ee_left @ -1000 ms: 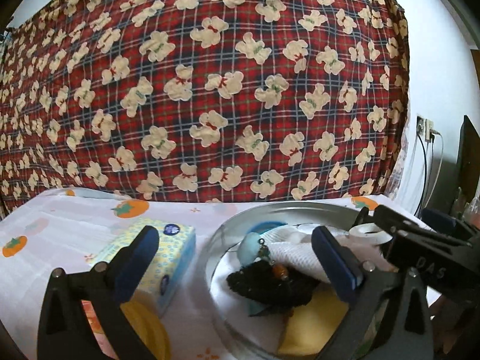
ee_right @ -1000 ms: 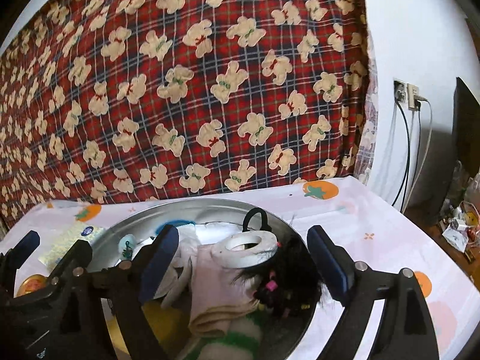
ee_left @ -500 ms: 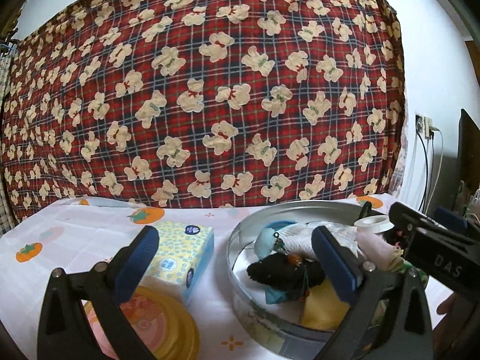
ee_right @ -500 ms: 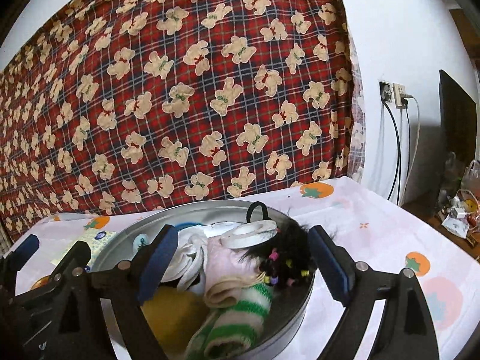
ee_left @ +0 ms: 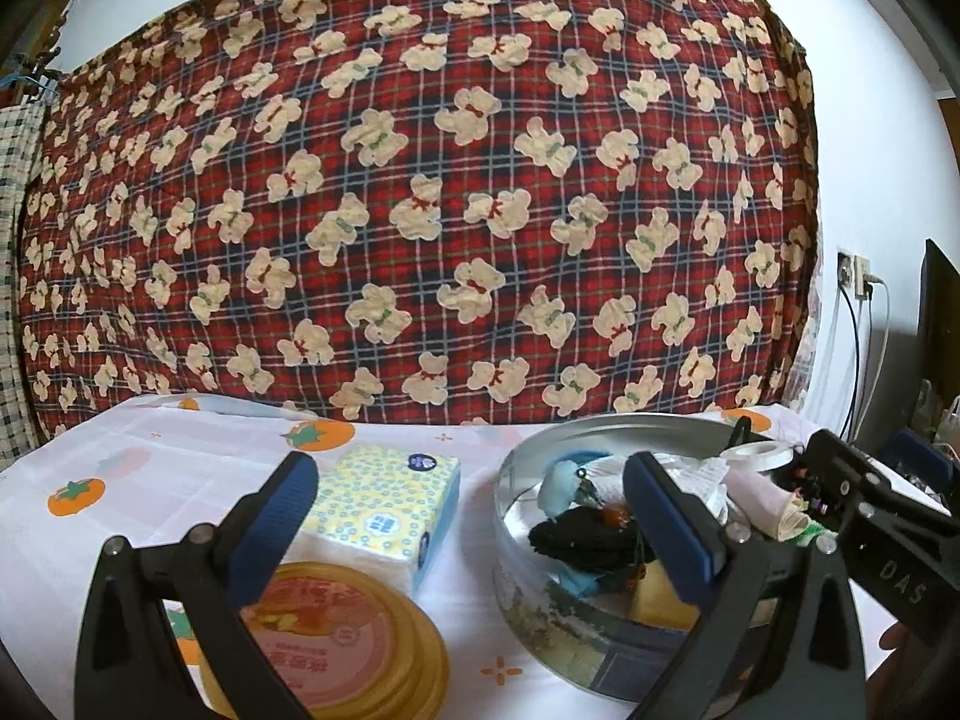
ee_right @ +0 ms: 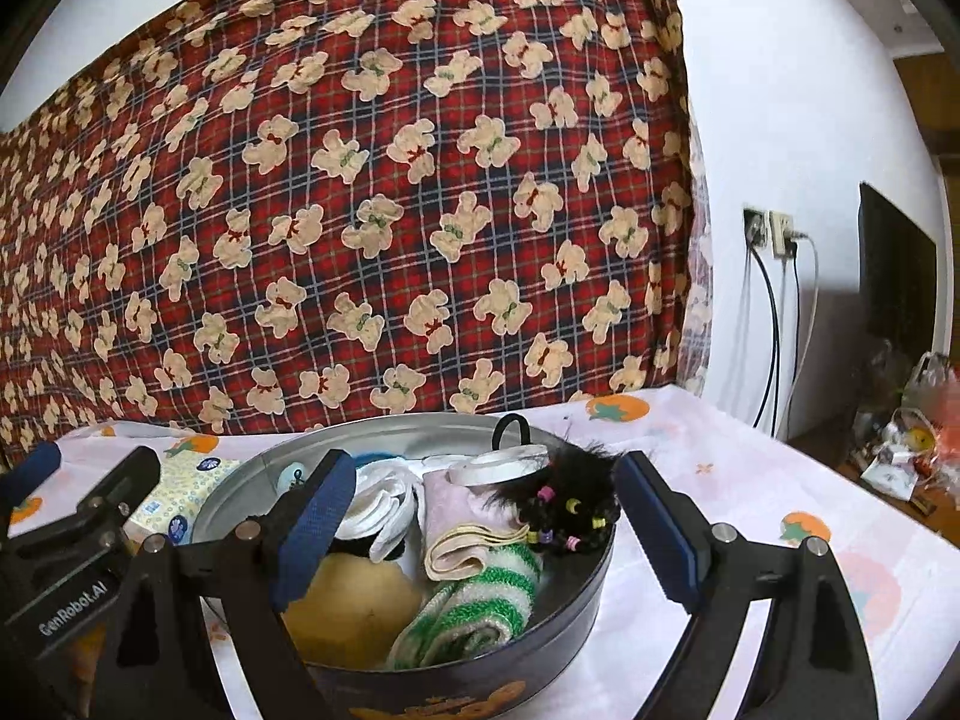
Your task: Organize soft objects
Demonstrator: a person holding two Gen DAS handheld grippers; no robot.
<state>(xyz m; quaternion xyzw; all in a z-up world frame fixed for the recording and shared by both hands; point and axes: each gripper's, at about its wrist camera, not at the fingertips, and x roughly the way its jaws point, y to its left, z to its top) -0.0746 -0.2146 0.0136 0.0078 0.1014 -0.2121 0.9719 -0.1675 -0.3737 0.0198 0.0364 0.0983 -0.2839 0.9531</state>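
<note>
Metal, round and shallow, the silver tin [ee_right: 576, 618] sits on the white persimmon-print tablecloth [ee_right: 720, 480] and serves as our landmark. We hold both tools above the cloth: our left gripper [ee_left: 468, 534] hangs with jaws spread wide and empty over the gap between the tin's left wall and the pack beside it, and our right gripper [ee_right: 480, 528] hangs with jaws just as wide and empty over the tin's near rim.

Inside the tin lie the soft things: a rolled green-and-white striped towel [ee_right: 474, 600] against the near wall, a folded pink cloth [ee_right: 462, 522] above it, a yellow sponge [ee_right: 348, 606] to the towel's left, a white folded cloth [ee_right: 390, 504] behind the sponge, and a black fuzzy hair tie with coloured beads [ee_right: 570, 504] at the right rim. A white tape roll [ee_right: 498, 462] rests on top of the pink cloth.

Left of the tin stand a yellow-and-blue tissue pack [ee_left: 384, 510] and, nearer us, a round gold tin lid [ee_left: 354, 648].

We judge the pile full to the rim: a careless push could spill the hair tie over the right wall or knock the tape roll loose. If the lid goes on next, cloth standing above the rim may catch under it, and the light tin may slide on the cloth.
</note>
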